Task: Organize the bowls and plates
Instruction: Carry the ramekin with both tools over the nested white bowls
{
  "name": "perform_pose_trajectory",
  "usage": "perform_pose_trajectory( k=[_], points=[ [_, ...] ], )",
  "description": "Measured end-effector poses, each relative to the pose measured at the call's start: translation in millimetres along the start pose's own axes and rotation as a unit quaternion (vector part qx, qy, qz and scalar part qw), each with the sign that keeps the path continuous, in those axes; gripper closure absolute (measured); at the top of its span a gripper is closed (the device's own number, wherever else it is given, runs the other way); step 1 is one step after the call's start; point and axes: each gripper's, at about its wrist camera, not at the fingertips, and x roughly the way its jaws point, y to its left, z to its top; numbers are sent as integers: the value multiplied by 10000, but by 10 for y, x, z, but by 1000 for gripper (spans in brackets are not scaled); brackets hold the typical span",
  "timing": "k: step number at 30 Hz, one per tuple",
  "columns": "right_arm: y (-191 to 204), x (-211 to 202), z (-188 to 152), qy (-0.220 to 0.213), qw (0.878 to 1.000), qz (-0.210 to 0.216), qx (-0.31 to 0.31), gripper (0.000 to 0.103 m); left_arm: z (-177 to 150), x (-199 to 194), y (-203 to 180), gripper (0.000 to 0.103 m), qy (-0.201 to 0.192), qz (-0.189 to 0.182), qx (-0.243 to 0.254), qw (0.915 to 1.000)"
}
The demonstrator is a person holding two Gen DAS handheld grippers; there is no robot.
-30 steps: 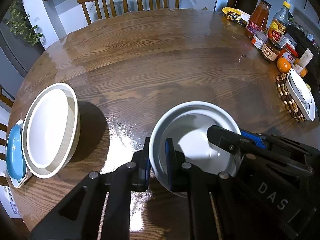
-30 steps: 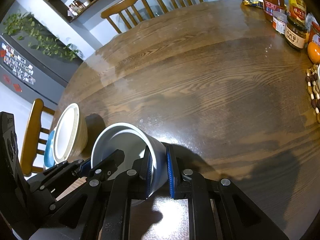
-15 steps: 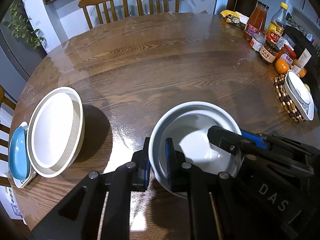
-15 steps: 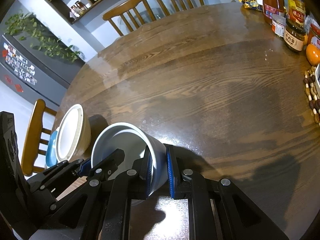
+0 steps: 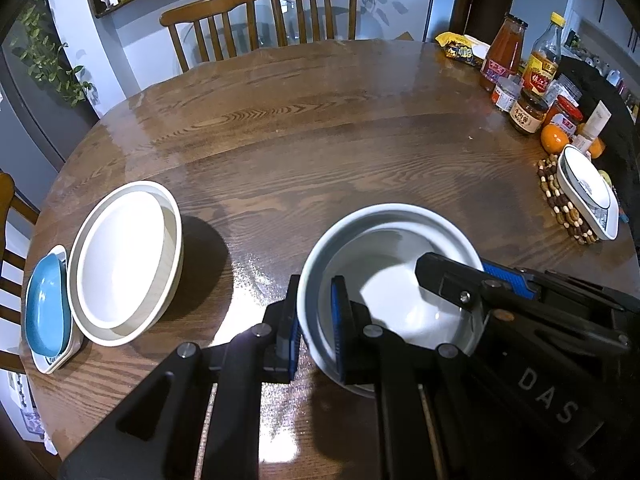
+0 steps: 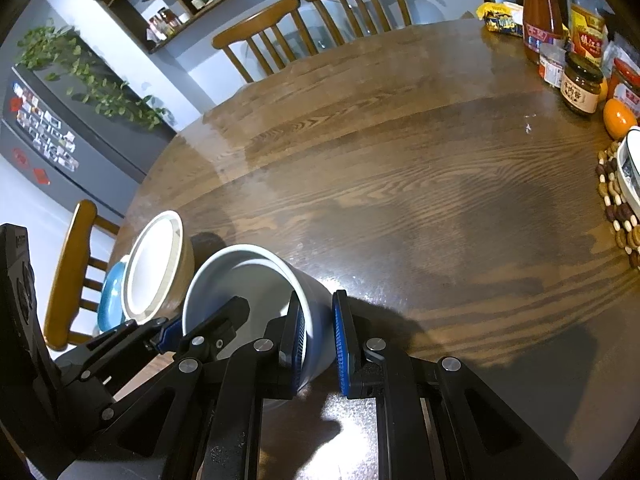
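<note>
Two grippers hold a white bowl (image 5: 392, 292) with a pale blue-grey outside just above the wooden table (image 5: 320, 152). My left gripper (image 5: 316, 320) is shut on its left rim, one pad inside and one outside. My right gripper (image 6: 320, 336) is shut on the opposite rim; in the left wrist view its fingers (image 5: 460, 280) reach into the bowl from the right. The right wrist view shows the bowl (image 6: 240, 280) tilted, with the left gripper (image 6: 200, 328) on its far side. A wide cream bowl (image 5: 124, 256) with a white plate inside stands at the left. Beside it, a blue dish (image 5: 44, 304) lies on a small white plate.
A white dish (image 5: 586, 196) rests on a beaded trivet (image 5: 560, 204) at the right edge. Behind it stand sauce bottles (image 5: 502, 52), jars (image 5: 528, 110), oranges (image 5: 554, 138) and a snack packet (image 5: 460, 50). Wooden chairs (image 5: 312, 12) line the far side and one (image 6: 72, 272) the left.
Both grippers keep the same hold on the white bowl. The bowl has risen slightly, and the cream bowl now sits a little nearer to it in both views.
</note>
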Motion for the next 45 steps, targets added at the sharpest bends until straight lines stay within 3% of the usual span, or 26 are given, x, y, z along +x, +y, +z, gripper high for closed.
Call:
perform_pose_trajectory(
  k=[18, 45],
  points=[
    [165, -265, -73, -314, 9995, -82, -67, 88, -99, -325, 54, 92, -353, -106, 82, 9993],
    [1064, -245, -83, -426, 9970, 116, -630, 88, -195, -725, 891, 92, -747, 111, -346, 9965]
  ],
)
